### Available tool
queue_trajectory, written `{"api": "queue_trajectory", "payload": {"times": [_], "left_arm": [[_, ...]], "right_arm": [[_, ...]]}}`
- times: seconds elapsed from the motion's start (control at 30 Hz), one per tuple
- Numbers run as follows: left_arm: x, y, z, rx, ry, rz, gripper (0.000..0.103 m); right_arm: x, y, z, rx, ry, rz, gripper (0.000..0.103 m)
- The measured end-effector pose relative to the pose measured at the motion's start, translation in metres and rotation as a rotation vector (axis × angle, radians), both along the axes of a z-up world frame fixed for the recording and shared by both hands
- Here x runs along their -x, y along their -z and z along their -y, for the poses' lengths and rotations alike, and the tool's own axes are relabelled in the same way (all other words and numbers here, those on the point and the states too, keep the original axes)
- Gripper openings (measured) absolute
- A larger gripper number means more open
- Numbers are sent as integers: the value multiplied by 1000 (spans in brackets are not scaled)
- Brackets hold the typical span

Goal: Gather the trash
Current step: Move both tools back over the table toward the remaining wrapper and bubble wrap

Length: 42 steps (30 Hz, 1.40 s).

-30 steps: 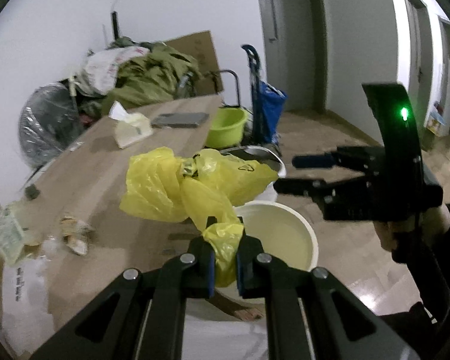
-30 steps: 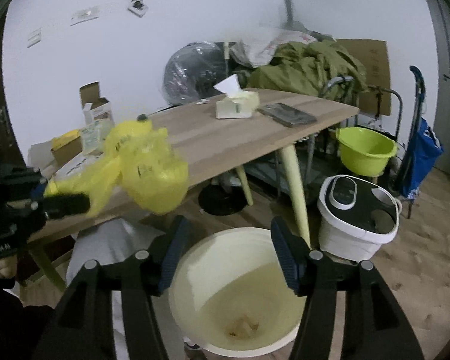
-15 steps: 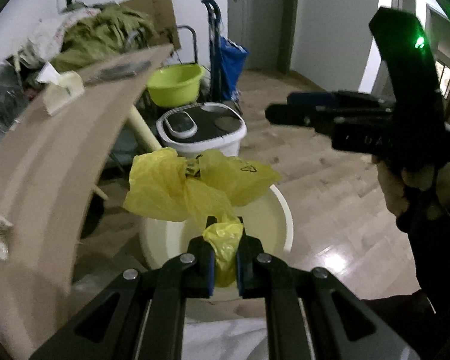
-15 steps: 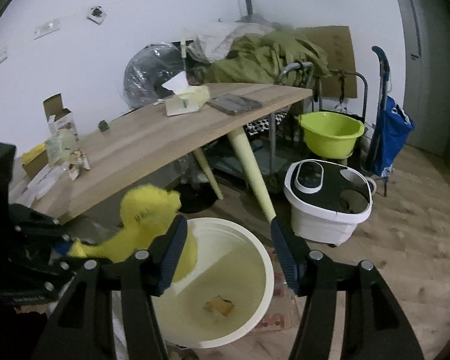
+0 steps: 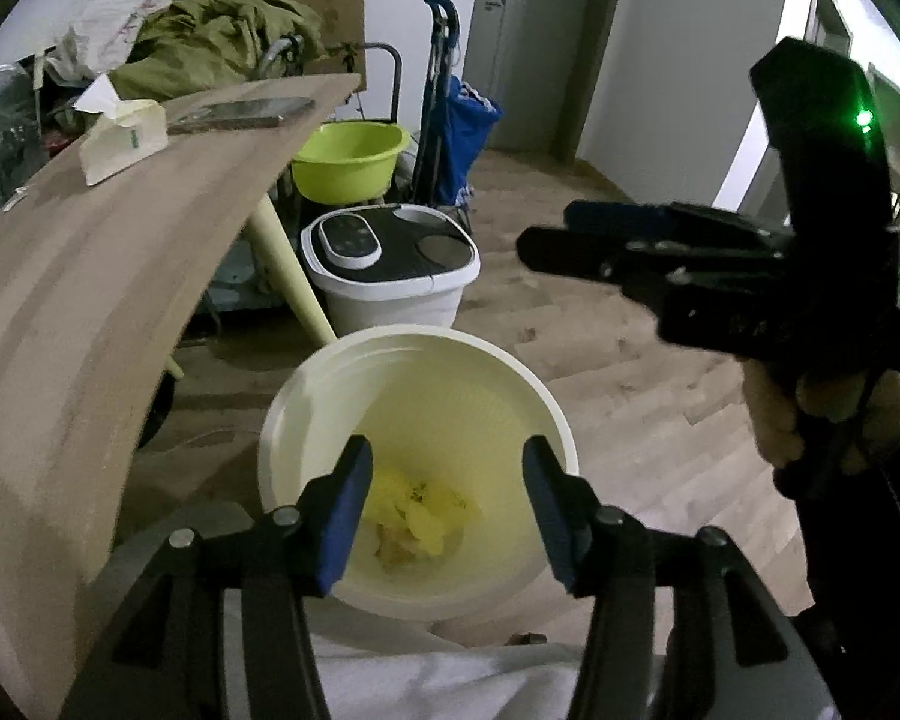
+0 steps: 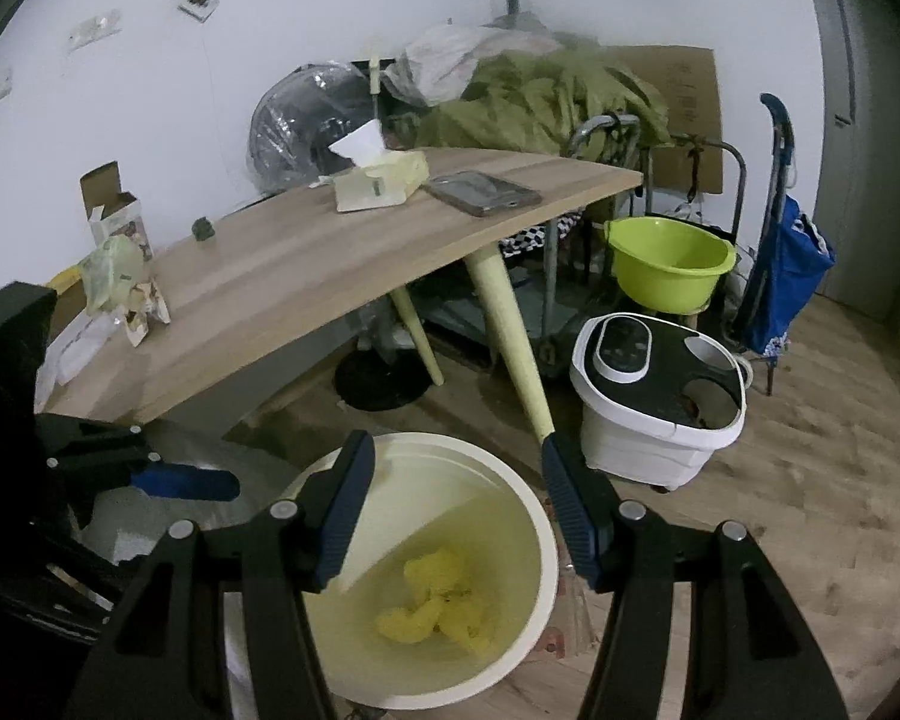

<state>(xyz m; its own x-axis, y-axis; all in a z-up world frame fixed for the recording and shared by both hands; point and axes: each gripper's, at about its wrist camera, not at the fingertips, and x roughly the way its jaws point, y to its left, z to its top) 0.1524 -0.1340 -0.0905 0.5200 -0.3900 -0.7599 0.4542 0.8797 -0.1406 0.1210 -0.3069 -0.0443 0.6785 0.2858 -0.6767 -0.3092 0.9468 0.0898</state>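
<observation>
A crumpled yellow plastic bag (image 5: 423,507) lies at the bottom of a cream round bin (image 5: 546,414) on the floor; it also shows in the right wrist view (image 6: 435,606) inside the bin (image 6: 543,546). My left gripper (image 5: 444,510) is open and empty above the bin. My right gripper (image 6: 456,516) is open and empty over the bin's far rim; it also shows in the left wrist view (image 5: 546,243) at the right. More wrappers and trash (image 6: 129,294) lie on the wooden table (image 6: 306,276) at its left end.
On the table are a tissue box (image 6: 381,183), a tablet (image 6: 480,192) and a small carton (image 6: 114,216). On the floor stand a white foot-bath (image 6: 660,396), a green basin (image 6: 669,261), a blue trolley bag (image 6: 789,276). Piled clothes (image 6: 540,96) behind.
My left gripper has opened and let the yellow bag go; the bag has dropped into the bin. Both grippers now point lower toward the bin.
</observation>
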Motion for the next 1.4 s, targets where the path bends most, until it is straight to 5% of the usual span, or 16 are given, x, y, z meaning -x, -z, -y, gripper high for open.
{"api": "queue_trajectory", "payload": {"times": [0.67, 1.4], "left_arm": [[40, -62, -71, 58, -169, 213, 53], [91, -81, -167, -27, -569, 270, 54]], "right_arm": [[-13, -24, -101, 33, -195, 44, 56], [-15, -31, -194, 3, -428, 57, 56]]}}
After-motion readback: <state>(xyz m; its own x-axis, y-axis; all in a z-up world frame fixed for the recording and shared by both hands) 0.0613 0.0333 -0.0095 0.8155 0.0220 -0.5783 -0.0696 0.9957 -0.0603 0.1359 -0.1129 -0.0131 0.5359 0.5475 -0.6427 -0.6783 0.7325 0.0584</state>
